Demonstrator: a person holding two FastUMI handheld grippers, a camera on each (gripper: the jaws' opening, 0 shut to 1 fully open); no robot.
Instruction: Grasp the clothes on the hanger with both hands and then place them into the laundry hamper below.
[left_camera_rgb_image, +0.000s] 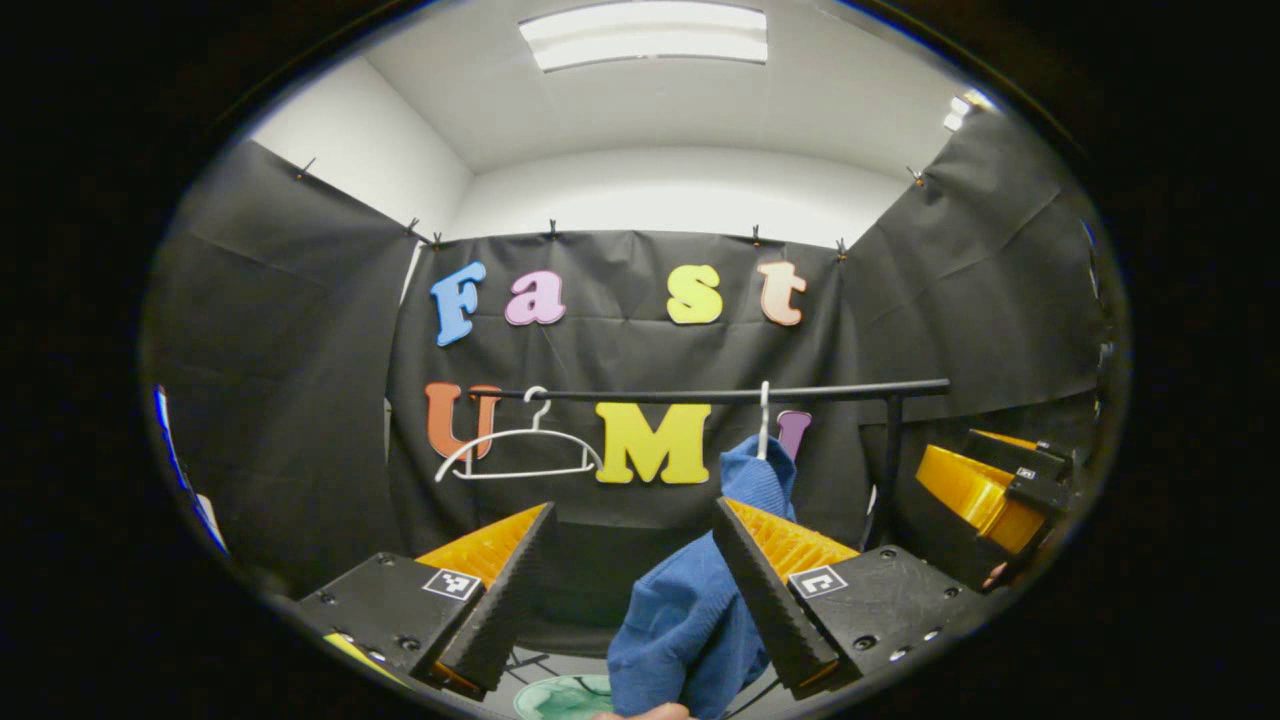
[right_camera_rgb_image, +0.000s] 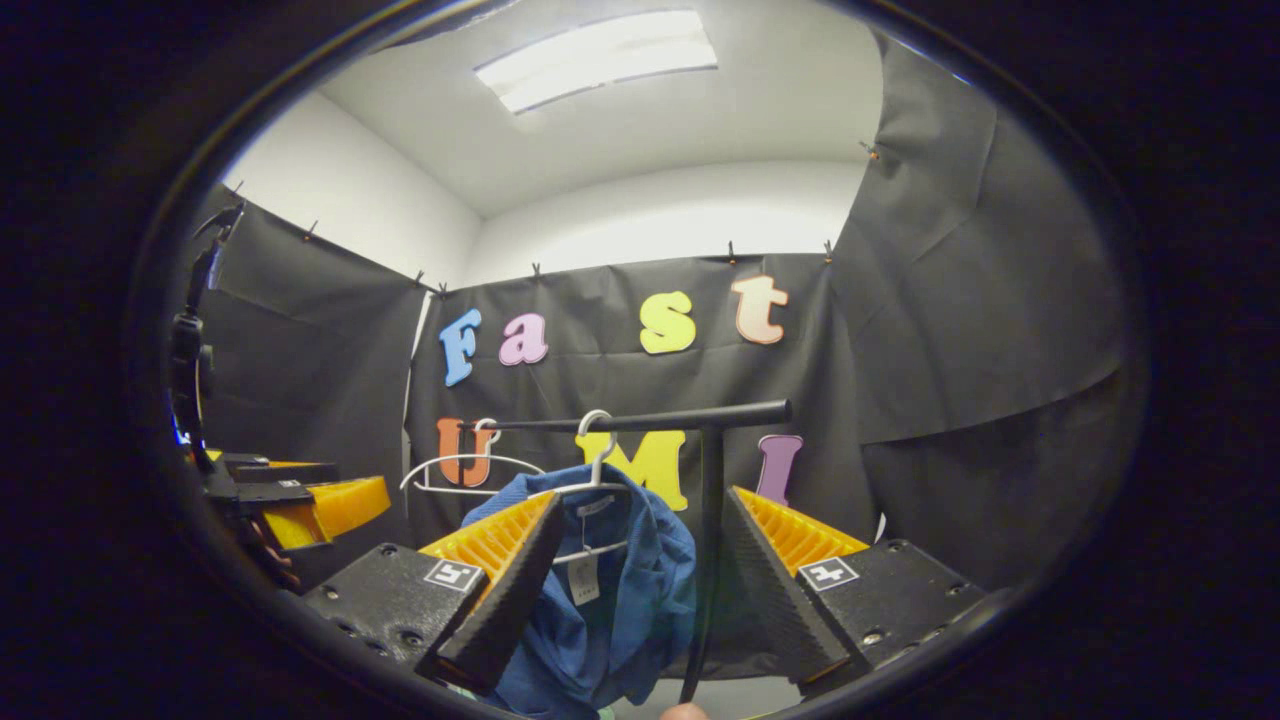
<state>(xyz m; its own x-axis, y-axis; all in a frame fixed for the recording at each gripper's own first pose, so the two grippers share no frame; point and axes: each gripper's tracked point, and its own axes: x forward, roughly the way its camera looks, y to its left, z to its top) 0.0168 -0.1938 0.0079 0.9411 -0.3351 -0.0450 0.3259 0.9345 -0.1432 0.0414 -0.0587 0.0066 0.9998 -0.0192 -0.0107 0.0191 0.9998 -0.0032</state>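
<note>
Clothes: we see the blue garment (right_camera_rgb_image: 610, 590) on a white hanger (right_camera_rgb_image: 597, 482) near the rail's (right_camera_rgb_image: 650, 417) right end.
Left gripper (left_camera_rgb_image: 632, 600): wide apart, holding nothing.
Right gripper (right_camera_rgb_image: 640, 600): wide apart, holding nothing.

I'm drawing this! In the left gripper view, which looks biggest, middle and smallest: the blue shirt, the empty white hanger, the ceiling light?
1. blue shirt, though it hangs closest to the camera, so it may only look biggest.
2. ceiling light.
3. empty white hanger. These two look close in size.

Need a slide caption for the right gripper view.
Open tongs approach a blue shirt hanging on a white hanger from the black rail.
</note>
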